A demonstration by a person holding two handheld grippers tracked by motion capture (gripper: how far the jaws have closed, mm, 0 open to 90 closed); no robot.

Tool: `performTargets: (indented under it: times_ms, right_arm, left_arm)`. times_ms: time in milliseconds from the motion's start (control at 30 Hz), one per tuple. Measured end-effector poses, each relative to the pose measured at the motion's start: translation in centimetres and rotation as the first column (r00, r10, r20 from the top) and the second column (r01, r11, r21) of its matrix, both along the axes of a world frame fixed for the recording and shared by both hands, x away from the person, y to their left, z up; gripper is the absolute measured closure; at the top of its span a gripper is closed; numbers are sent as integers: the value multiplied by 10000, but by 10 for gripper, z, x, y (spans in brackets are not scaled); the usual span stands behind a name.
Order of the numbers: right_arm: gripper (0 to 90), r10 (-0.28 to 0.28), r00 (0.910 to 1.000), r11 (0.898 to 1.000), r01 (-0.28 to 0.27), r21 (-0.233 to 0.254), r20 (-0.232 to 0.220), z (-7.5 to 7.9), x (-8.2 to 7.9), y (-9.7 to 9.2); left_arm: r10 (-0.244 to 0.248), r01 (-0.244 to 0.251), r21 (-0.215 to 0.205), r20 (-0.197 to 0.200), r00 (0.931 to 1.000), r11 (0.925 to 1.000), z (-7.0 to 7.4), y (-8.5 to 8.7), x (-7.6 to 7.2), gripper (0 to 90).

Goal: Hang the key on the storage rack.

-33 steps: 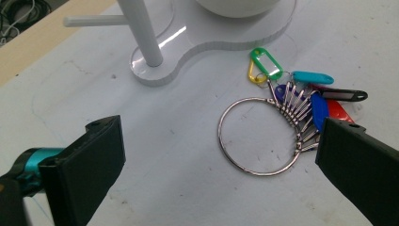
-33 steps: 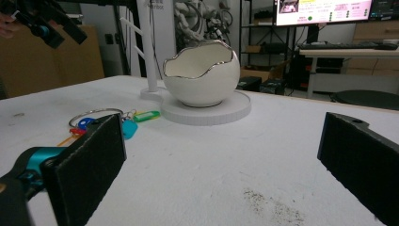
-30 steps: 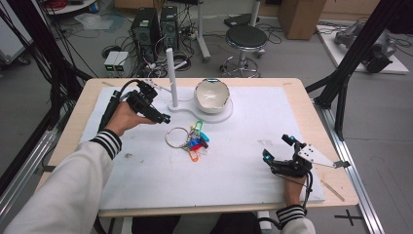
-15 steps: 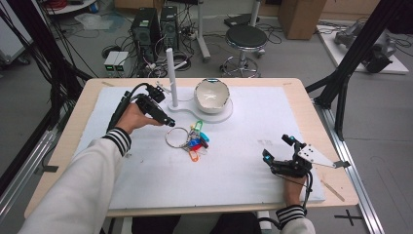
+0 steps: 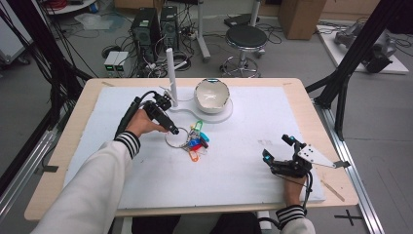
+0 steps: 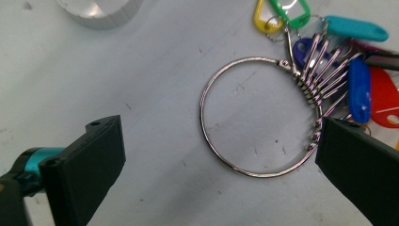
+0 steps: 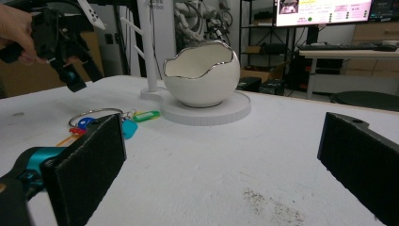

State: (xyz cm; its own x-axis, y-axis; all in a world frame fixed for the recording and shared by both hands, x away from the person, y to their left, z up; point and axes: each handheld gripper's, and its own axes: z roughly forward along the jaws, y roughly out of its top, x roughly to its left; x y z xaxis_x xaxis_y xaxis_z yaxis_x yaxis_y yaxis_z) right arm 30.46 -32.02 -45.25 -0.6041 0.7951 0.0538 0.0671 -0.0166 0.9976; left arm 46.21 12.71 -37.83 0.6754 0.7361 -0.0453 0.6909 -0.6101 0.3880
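A large metal key ring (image 6: 261,117) (image 5: 176,138) lies flat on the white mat, with several coloured key tags (image 6: 357,84) (image 5: 196,142) fanned out on its right side. My left gripper (image 6: 221,155) (image 5: 171,129) hovers just above the ring, open, its jaws spanning the ring's width. A white egg-shaped bowl (image 5: 211,95) (image 7: 201,73) sits on a round white base (image 5: 221,116) with a thin upright post (image 5: 170,73). My right gripper (image 5: 277,155) (image 7: 221,165) rests open near the mat's front right, pointing at the bowl with nothing between its jaws.
The white mat (image 5: 234,161) covers most of the wooden table (image 5: 311,107). A small wooden stick (image 5: 332,190) lies at the mat's front right corner. Past the table's far edge stand computer towers (image 5: 153,27) and a stool (image 5: 246,36).
My left gripper has moved forward and right from beside the post down to the key ring. The right gripper has stayed still.
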Motion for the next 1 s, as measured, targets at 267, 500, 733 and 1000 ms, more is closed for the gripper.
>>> performTargets:
  times_ms: [267,500,733,1000]
  right_arm:
    - [10,7,10000,10000,-7,11,-10,0,0,0]
    - [10,6,10000,10000,-6,10,-10,0,0,0]
    - [10,13,10000,10000,-13,-6,32,0,0,0]
    - [10,3,10000,10000,-3,5,-7,0,0,0]
  left_arm:
    - [354,-345,320,-287,9990,9989,-5,-3,2,104]
    - [500,-463,611,-610,9969,9971,-9,-5,5,207]
    - [730,-655,810,-941,9929,9946,-12,-6,6,299]
    - [1270,-1120,1066,-1462,9811,9880,-13,-8,7,402]
